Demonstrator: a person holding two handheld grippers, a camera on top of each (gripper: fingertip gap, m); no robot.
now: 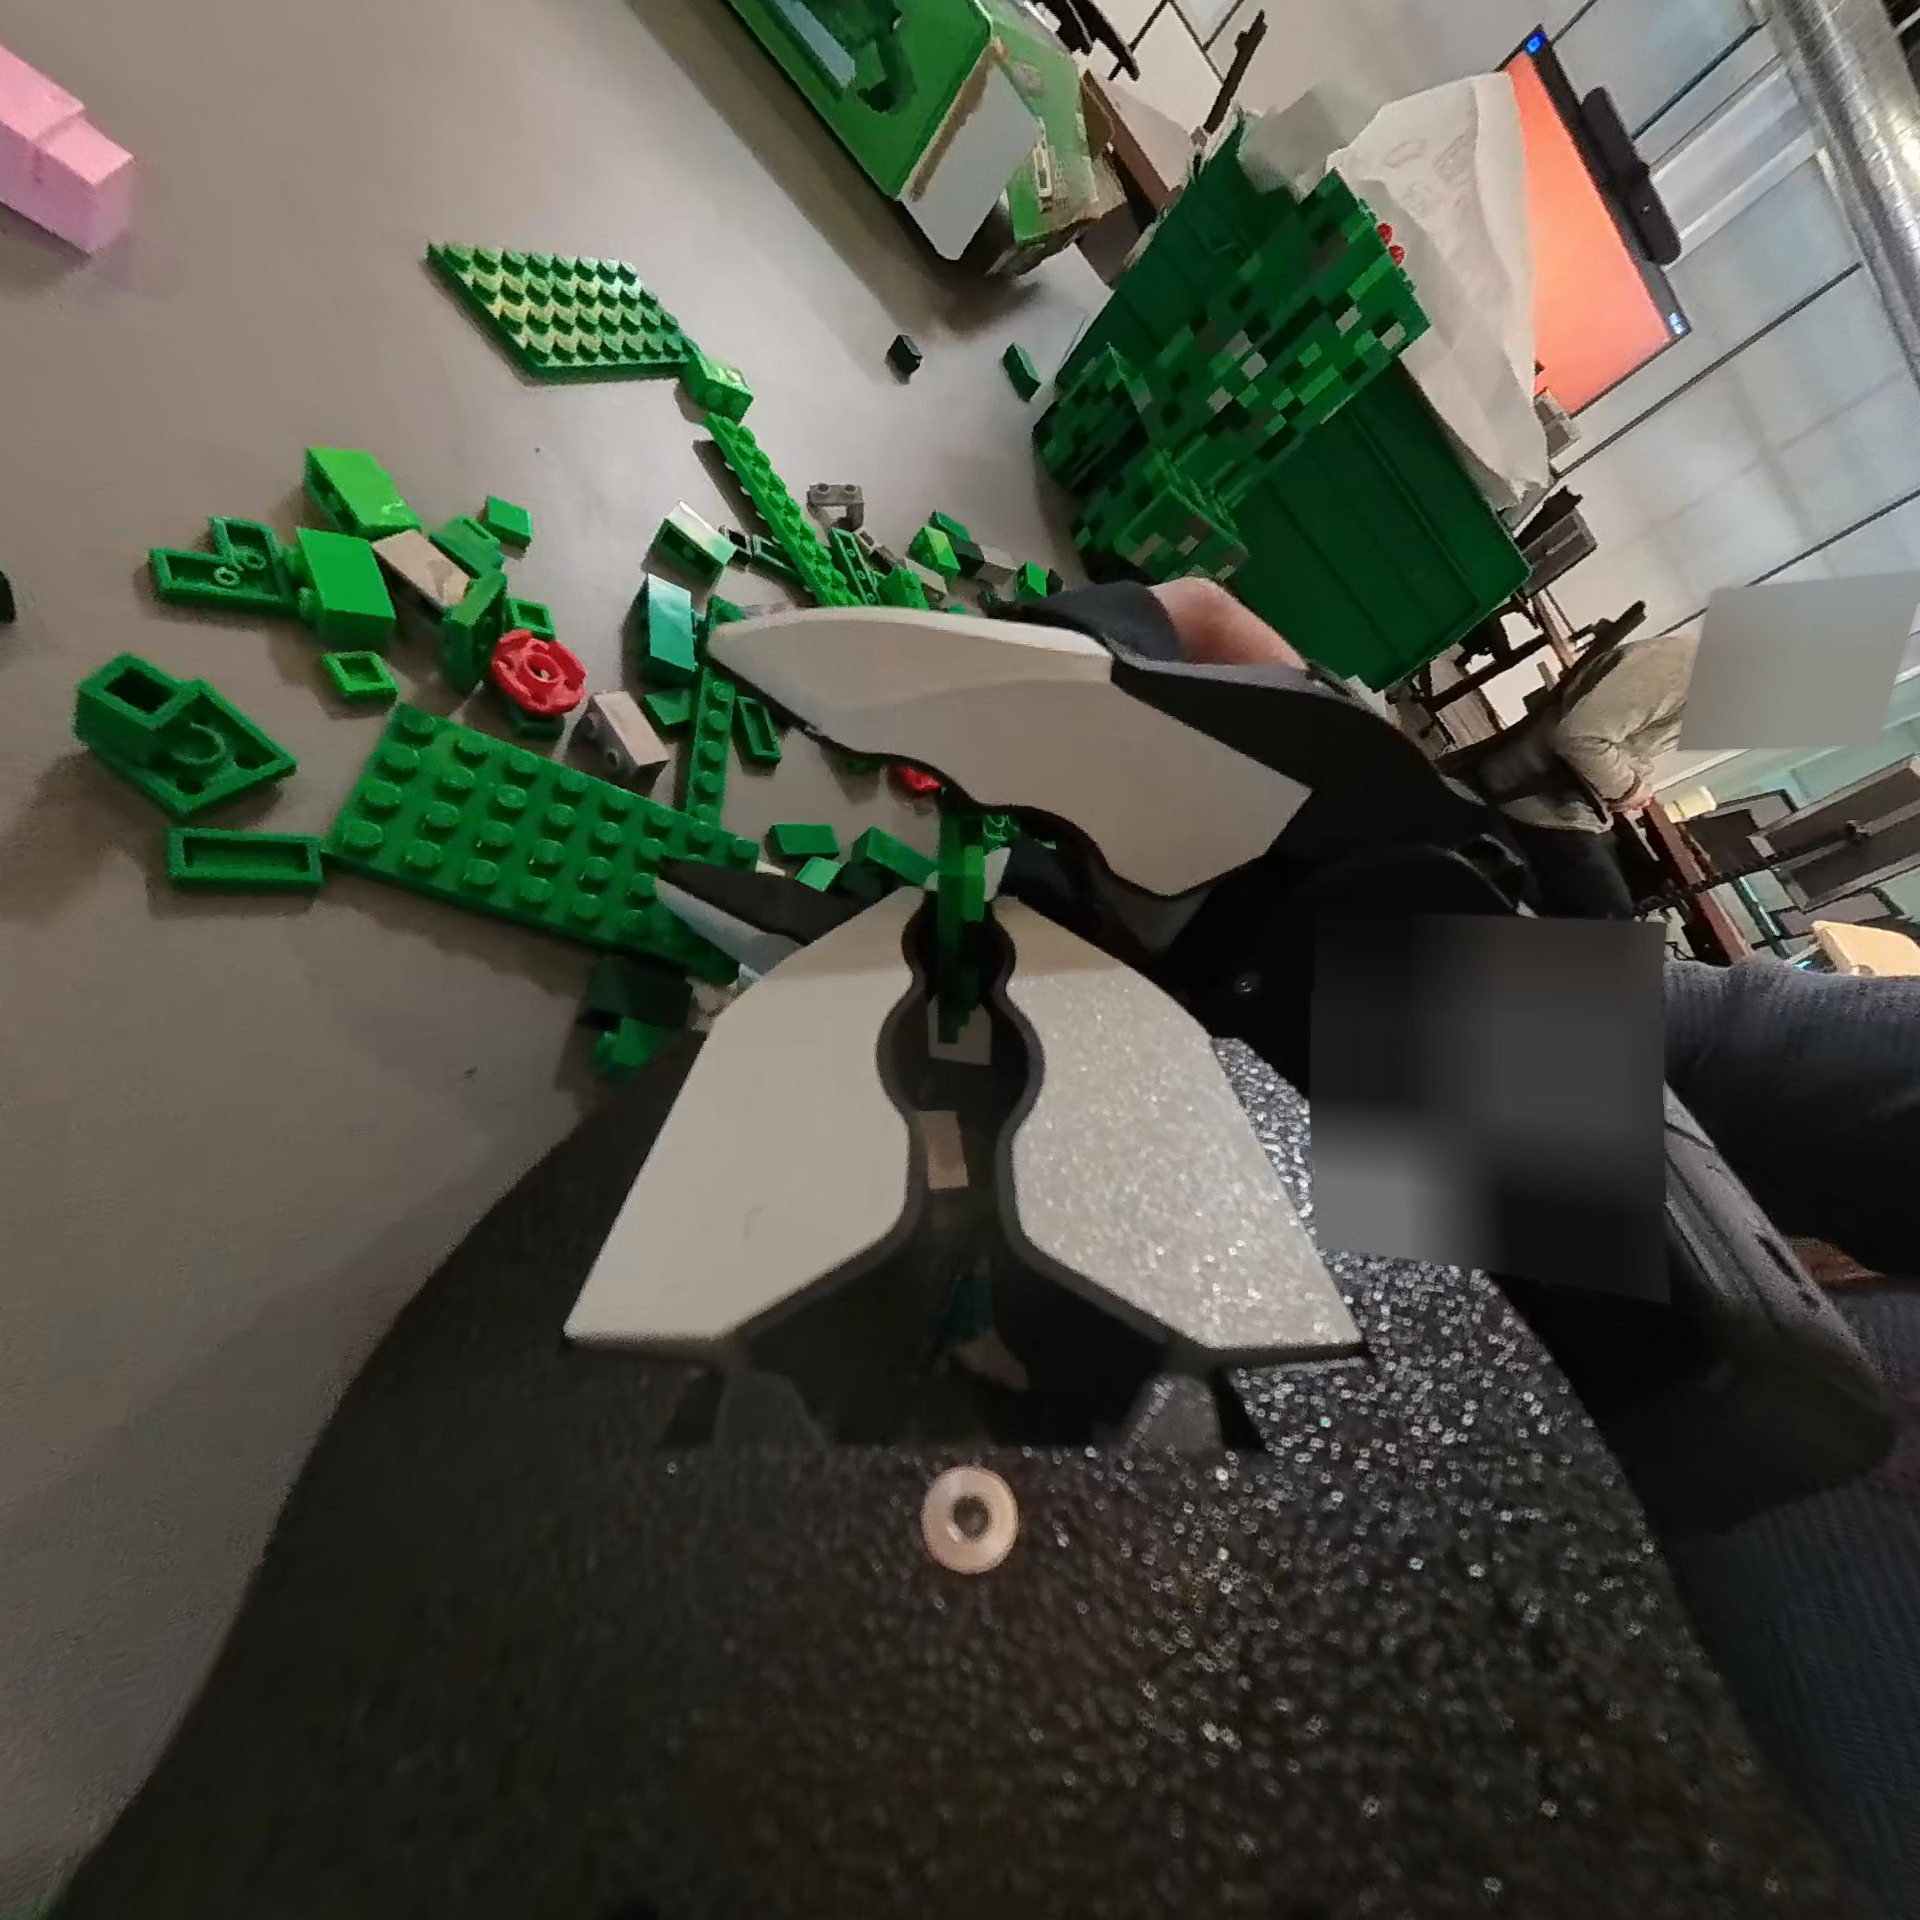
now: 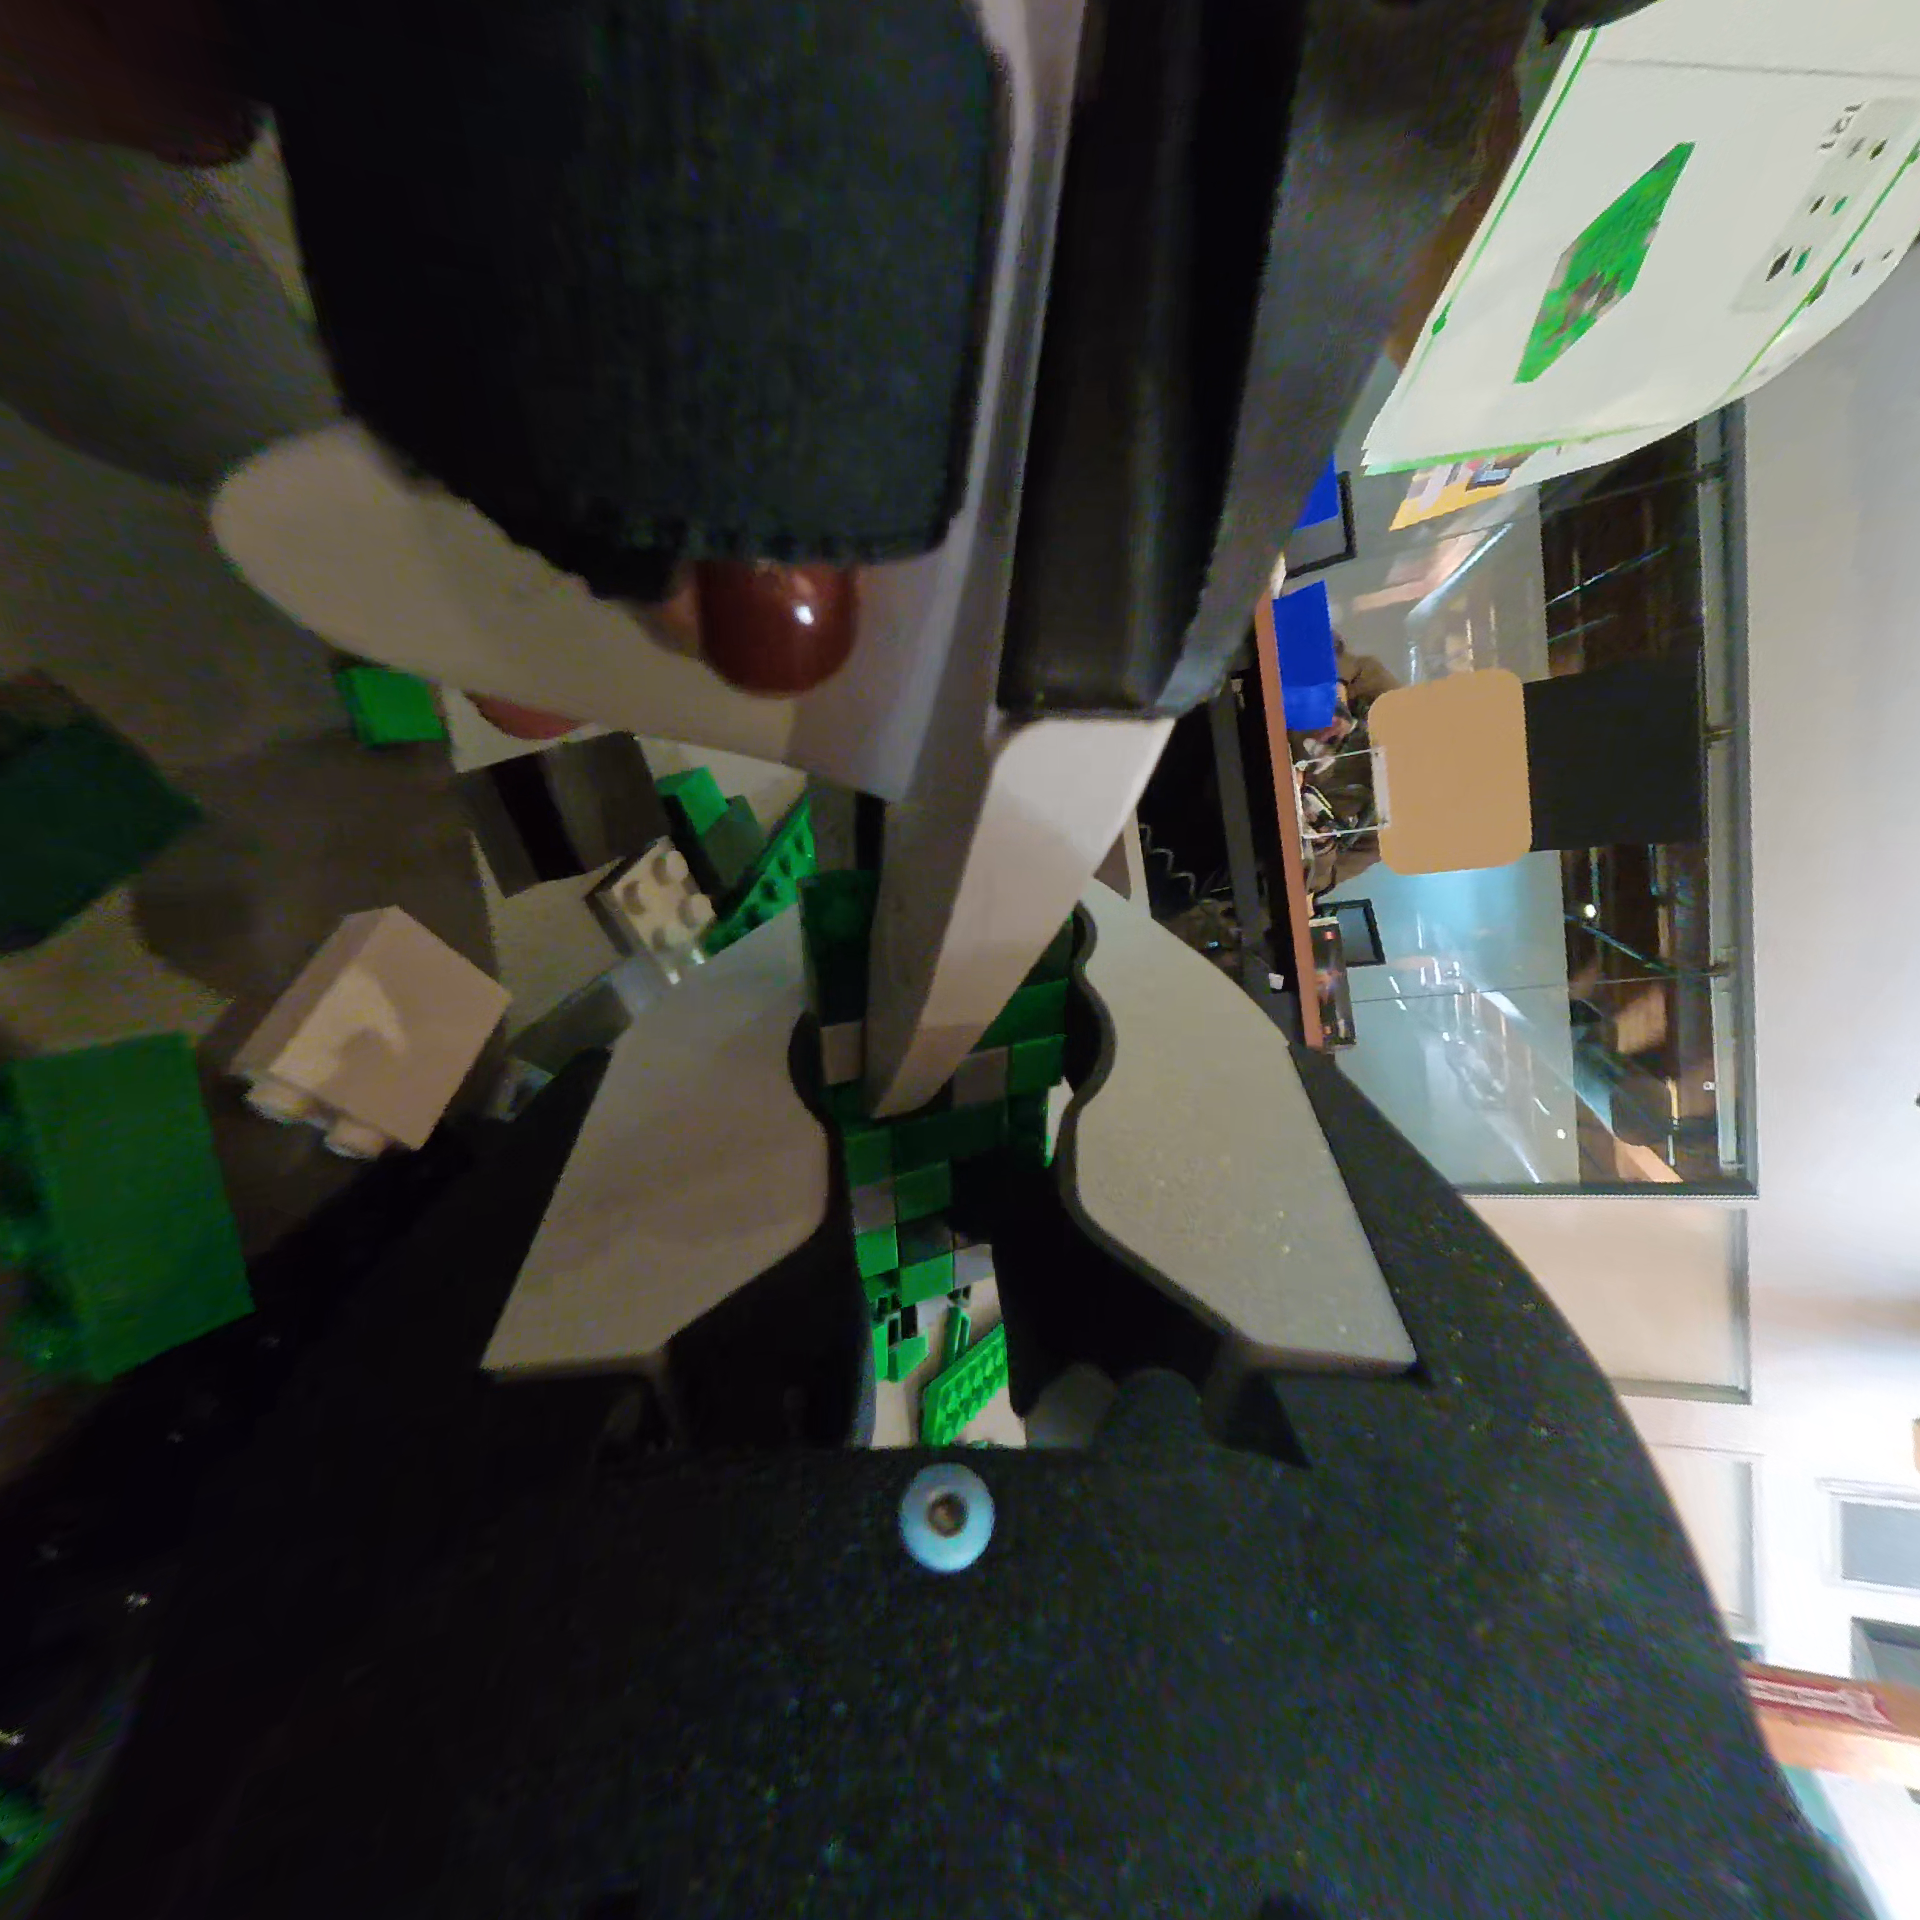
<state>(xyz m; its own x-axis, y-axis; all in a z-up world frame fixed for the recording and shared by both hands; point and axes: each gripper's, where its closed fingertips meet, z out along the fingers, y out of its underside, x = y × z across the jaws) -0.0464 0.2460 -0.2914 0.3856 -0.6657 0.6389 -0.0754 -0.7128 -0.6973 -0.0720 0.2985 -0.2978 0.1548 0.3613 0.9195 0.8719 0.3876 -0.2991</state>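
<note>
- Left wrist view: the left gripper [image 1: 956, 935] has its jaws drawn close on a thin green brick piece [image 1: 961, 883], which stands up between the fingertips
- The right gripper [image 1: 935, 707] crosses just beyond that green brick piece, its pale finger lying sideways over the top end; whether it touches cannot be told here
- On the grey worktop [image 1: 312, 1143] beside the green brick piece lies a large green studded plate [image 1: 520, 831], with a red round piece [image 1: 538, 672] beyond it among scattered green bricks
- Farther from the piece than the scatter stands a big green brick block [image 1: 1278, 457], partly under white paper [image 1: 1455, 260]
- Right wrist view: the right gripper [image 2: 951, 1060] holds a green and grey brick assembly [image 2: 935, 1164] between its jaws, closed in on its sides
- The left gripper's pale finger [image 2: 966, 935] comes down onto the upper end of that assembly, touching it
- A white brick [image 2: 364, 1029] lies on the worktop beside the assembly, with a green block [image 2: 114, 1205] beyond it
</note>
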